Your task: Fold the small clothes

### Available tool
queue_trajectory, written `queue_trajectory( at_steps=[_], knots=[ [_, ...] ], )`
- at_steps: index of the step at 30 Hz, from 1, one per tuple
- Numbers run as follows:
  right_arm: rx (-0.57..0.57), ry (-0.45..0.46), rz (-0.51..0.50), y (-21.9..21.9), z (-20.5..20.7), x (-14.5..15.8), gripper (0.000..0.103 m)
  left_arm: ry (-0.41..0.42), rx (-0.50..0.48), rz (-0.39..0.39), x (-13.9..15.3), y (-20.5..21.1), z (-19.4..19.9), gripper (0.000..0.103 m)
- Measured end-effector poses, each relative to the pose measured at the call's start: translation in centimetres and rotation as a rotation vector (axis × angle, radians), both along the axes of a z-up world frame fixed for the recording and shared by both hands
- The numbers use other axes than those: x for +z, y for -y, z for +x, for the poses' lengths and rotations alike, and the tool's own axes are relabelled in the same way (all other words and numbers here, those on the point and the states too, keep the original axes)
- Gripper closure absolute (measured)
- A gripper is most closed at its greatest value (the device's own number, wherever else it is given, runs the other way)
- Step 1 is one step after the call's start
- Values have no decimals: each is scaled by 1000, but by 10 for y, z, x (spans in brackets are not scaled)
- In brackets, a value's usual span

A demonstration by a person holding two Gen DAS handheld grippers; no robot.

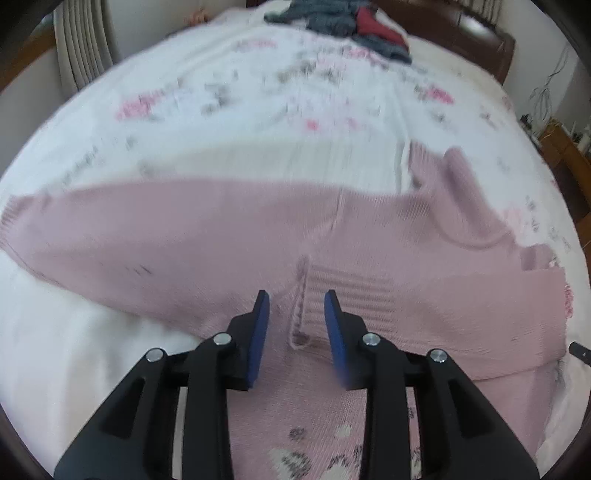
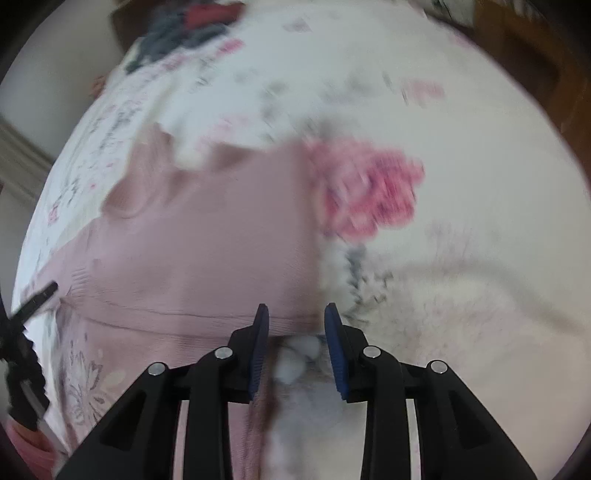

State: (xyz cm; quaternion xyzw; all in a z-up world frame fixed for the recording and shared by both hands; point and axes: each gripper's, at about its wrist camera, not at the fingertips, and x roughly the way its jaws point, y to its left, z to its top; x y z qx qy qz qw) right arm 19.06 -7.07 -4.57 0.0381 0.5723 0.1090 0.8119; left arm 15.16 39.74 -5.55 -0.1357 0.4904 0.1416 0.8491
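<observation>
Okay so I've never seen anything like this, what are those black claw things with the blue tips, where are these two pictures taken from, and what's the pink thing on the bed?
Those claws are hand-held grippers, one in each of a person's hands; no robot arm is involved. Each carries a wide-angle camera looking forward along its two fingers, which bends the picture into a round shape.

One picture comes from the left gripper, the other from the right gripper. Both stand open, blue pads apart, holding nothing.

Beneath them lies a pink knitted sweater spread on a white bedspread printed with pink flowers. The left gripper hovers over the sweater's ribbed part, the right one near its edge. At the far end of the bed sits a pile of dark grey and red clothes. Both pictures are blurred.
</observation>
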Motion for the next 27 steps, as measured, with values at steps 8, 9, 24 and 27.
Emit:
queue_trajectory(
  at_steps=[8, 9, 24, 27],
  knots=[
    [116, -77, 80, -63, -3, -11, 71, -28, -127, -38, -6, 39, 19, 56],
    [119, -86, 63, -68, -2, -17, 71, -48, -139, -30, -16, 44, 22, 56],
    [89, -121, 51, -84, 0, -34, 61, -81, -141, -82, -32, 26, 11, 51],
    [128, -90, 73, -99, -10, -15, 58, -26, -91, -63, -6, -9, -14, 40]
  ],
)
